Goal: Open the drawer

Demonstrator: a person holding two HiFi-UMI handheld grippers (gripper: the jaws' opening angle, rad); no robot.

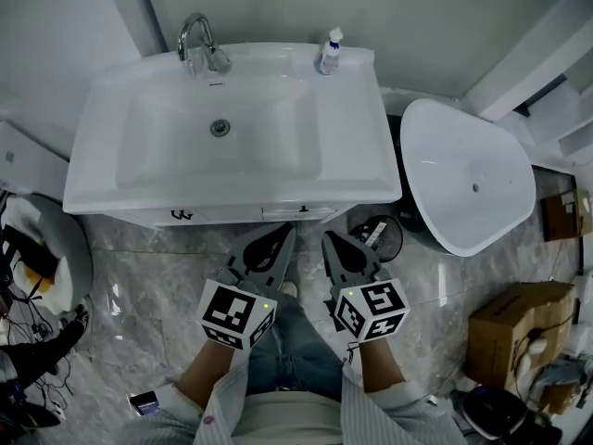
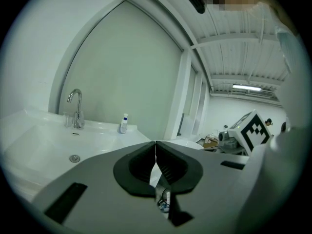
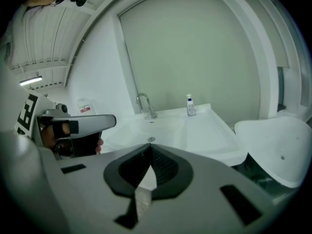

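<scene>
The drawer [image 1: 222, 216] sits right under the front edge of the sink [image 1: 102, 137]. In the head view only its front shows, a narrow white strip that looks pushed in. A pale handle [image 1: 298, 213] lies along that front, right of the middle. The left gripper [image 1: 281, 237] and the right gripper [image 1: 332, 244] are just short of it, side by side above the person's knees. Both point at the drawer front and neither touches it. The left tips are just below the handle's left part and the right tips are below its right end. Each gripper view shows its own jaws brought together at the tips with nothing between them: left gripper [image 2: 155, 145], right gripper [image 3: 149, 147]. At the back of the sink are a faucet [image 1: 196, 40] on the left and a small bottle [image 1: 330, 52] on the right. Beside the cabinet on the right, a loose white basin [image 1: 463, 184] sits tilted on the marble floor [image 1: 148, 286]. A cardboard box [image 1: 514, 327] is nearer the person on that side.
</scene>
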